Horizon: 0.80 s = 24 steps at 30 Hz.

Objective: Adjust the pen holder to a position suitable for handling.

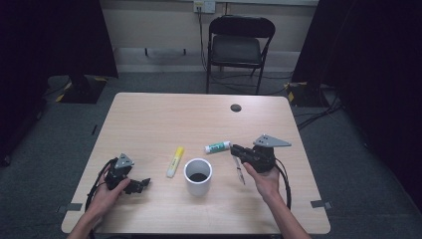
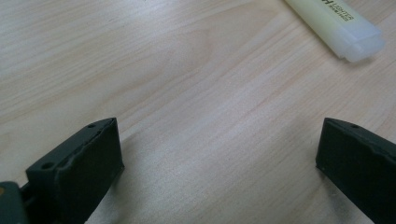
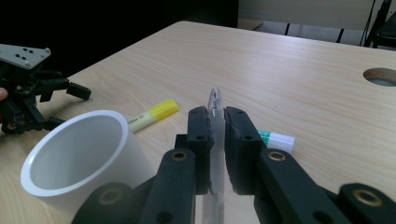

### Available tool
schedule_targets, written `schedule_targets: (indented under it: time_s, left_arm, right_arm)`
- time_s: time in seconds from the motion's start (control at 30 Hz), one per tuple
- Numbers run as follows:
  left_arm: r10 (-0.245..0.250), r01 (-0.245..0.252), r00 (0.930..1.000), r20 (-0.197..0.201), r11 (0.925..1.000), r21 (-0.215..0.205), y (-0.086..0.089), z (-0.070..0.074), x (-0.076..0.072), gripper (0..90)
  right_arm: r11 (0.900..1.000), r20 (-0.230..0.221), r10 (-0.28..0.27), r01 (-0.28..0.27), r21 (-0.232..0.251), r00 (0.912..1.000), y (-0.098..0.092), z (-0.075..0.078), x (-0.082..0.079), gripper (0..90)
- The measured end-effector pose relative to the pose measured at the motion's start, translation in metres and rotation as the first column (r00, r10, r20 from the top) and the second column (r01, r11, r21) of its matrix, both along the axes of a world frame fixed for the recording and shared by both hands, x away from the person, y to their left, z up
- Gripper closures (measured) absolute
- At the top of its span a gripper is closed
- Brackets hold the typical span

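Pen (image 3: 214, 140) sits clamped between my right gripper (image 1: 238, 151) pads, pointing toward twelve; the white cup (image 3: 79, 154) stands at nine o'clock of it; I judge tipping the pen upright over the rim before release works best; farther off, my left gripper (image 2: 219, 154) rests wide open, holding nothing, near the yellow highlighter (image 1: 174, 162).

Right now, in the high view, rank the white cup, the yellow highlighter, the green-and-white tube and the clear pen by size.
1. Cup
2. Highlighter
3. Tube and pen: they look too alike in length to rank, and the right gripper hides part of the pen.
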<state>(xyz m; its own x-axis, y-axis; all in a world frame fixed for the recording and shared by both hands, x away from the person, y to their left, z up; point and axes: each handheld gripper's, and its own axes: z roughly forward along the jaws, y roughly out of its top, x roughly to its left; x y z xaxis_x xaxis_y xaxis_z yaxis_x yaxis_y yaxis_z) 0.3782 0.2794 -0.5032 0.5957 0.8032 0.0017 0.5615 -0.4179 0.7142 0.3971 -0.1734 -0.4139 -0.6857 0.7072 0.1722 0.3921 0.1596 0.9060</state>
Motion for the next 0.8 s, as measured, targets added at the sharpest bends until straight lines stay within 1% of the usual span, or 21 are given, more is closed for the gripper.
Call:
schedule_targets:
  time_s: [0.17,0.33,0.63,0.8]
  left_arm:
    - [0.0,0.0,1.0,0.0,1.0,0.0,0.0,0.0,0.0,0.0]
    - [0.0,0.0,1.0,0.0,1.0,0.0,0.0,0.0,0.0,0.0]
    - [-0.001,0.001,1.0,-0.001,1.0,0.0,0.0,0.0,0.0,0.0]
    - [-0.001,0.001,1.0,-0.001,1.0,-0.001,0.0,0.0,0.0,0.0]
  right_arm:
    - [1.0,0.018,0.013,-0.013,0.019,0.9998,0.003,0.005,-0.002,80.9]
    - [0.999,0.035,0.016,-0.017,0.028,0.9992,0.004,0.011,-0.003,80.9]
    - [0.997,0.05,0.038,-0.041,0.066,0.998,0.006,0.022,-0.006,80.9]
    - [0.996,0.063,0.048,-0.053,0.075,0.9969,0.01,0.028,-0.007,80.9]
